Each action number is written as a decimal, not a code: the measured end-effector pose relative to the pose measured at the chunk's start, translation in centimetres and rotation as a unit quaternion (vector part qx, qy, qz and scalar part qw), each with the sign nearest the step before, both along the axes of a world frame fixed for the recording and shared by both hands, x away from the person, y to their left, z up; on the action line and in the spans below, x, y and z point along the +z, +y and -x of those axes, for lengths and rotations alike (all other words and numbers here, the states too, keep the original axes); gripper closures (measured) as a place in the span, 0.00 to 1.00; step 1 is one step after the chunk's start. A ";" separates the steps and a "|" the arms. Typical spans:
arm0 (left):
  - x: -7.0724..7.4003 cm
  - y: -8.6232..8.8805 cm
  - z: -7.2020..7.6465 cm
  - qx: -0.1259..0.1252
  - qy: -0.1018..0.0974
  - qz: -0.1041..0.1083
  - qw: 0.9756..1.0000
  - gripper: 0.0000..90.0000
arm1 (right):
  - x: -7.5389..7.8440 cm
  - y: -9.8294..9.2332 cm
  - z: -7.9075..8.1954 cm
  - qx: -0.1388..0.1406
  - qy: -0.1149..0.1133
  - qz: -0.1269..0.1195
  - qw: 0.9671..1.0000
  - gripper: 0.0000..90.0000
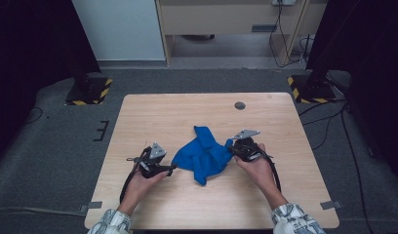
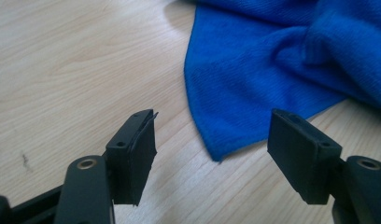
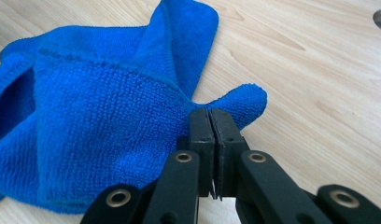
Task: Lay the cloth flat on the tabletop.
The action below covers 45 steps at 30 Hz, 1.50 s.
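Observation:
A crumpled blue cloth (image 1: 204, 153) lies in the middle of the wooden table (image 1: 153, 117). My right gripper (image 1: 232, 148) is at its right edge, jaws closed on a pinch of the blue cloth (image 3: 109, 121) right at the fingertips (image 3: 210, 122). My left gripper (image 1: 171, 168) is just left of the cloth, low over the table. In the left gripper view its jaws stand apart around a pointed corner of the cloth (image 2: 216, 154), which lies flat between and a little ahead of the pads (image 2: 144, 154) without touching them.
A round grey cable hole (image 1: 240, 105) sits near the table's far edge. Black stands with yellow-black hazard tape (image 1: 87, 92) flank the table on the grey floor. Bare tabletop lies in front of and behind the cloth.

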<state>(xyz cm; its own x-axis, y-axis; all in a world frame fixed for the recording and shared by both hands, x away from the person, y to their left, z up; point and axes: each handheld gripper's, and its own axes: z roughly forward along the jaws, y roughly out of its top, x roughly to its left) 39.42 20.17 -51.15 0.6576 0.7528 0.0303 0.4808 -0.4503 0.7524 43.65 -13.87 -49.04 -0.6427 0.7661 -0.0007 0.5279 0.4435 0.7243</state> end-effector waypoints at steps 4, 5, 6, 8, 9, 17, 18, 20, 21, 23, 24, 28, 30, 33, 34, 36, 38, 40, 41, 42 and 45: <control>0.6 -0.3 -0.1 0.001 -0.008 0.010 1.000 0.37 | -0.1 -0.1 0.2 -0.001 0.001 -0.003 1.000 0.98; 0.7 -0.3 -0.1 0.002 -0.009 0.016 1.000 0.38 | -0.1 -0.1 0.3 0.000 0.000 -0.002 1.000 0.98; 0.7 -0.3 -0.1 0.002 -0.009 0.016 1.000 0.40 | 0.0 0.0 0.4 0.001 -0.002 -0.002 1.000 0.98; 1.1 -0.2 -0.4 0.006 -0.011 0.028 1.000 0.42 | 0.0 0.1 0.5 0.003 -0.001 -0.003 1.000 0.98; 1.2 -0.2 -0.5 0.007 -0.009 0.035 0.999 0.43 | 0.1 0.2 0.5 0.003 0.000 -0.004 1.000 0.98; 2.5 -1.3 -0.9 -0.004 0.000 0.065 0.998 0.51 | 0.1 0.6 0.5 0.009 -0.002 0.000 1.000 0.98; 2.6 -1.7 -1.0 -0.008 0.001 0.067 0.998 0.52 | 0.2 0.6 0.5 0.010 -0.002 0.001 1.000 0.98; 2.8 -2.2 -1.0 -0.013 0.002 0.068 0.998 0.52 | 0.3 0.7 0.4 0.010 -0.003 0.000 1.000 0.98; 3.0 -3.1 -1.1 -0.020 0.001 0.065 0.998 0.53 | 0.5 0.8 0.4 0.009 -0.003 -0.002 1.000 0.98; 3.1 -3.5 -1.1 -0.025 0.002 0.067 0.997 0.53 | 0.6 0.8 0.4 0.012 -0.005 -0.001 1.000 0.98; 3.0 -4.3 -1.2 -0.029 0.006 0.067 0.997 0.53 | 0.7 0.9 0.4 0.013 -0.006 -0.002 1.000 0.98; 3.0 -5.3 -1.4 -0.033 0.012 0.067 0.997 0.53 | 0.8 0.9 0.4 0.014 -0.007 -0.001 1.000 0.98; 3.1 -5.5 -1.5 -0.032 0.016 0.073 0.997 0.53 | 0.8 0.9 0.4 0.014 -0.007 -0.001 1.000 0.98; 3.1 -5.7 -1.6 -0.031 0.022 0.079 0.996 0.53 | 0.8 0.9 0.4 0.014 -0.006 0.000 1.000 0.98; 3.1 -5.9 -1.7 -0.032 0.023 0.080 0.996 0.53 | 0.8 0.9 0.4 0.014 -0.006 -0.001 1.000 0.98; 3.2 -6.2 -1.7 -0.033 0.021 0.075 0.996 0.53 | 0.8 0.9 0.4 0.013 -0.006 -0.002 1.000 0.98; 3.0 -6.6 -1.8 -0.033 0.025 0.072 0.997 0.53 | 0.9 1.0 0.5 0.014 -0.006 -0.002 1.000 0.98; 2.5 -7.2 -1.8 -0.039 0.027 0.050 0.998 0.53 | 0.9 1.0 0.5 0.015 -0.006 -0.002 1.000 0.98; 2.3 -7.4 -1.8 -0.041 0.028 0.040 0.998 0.53 | 1.0 1.0 0.5 0.015 -0.006 -0.003 1.000 0.98; 2.2 -7.4 -1.7 -0.041 0.028 0.033 0.998 0.53 | 1.0 1.0 0.5 0.015 -0.006 -0.003 1.000 0.98; 1.7 -7.4 -1.7 -0.039 0.035 0.028 0.998 0.56 | 1.1 0.9 0.5 0.015 -0.007 -0.003 1.000 0.98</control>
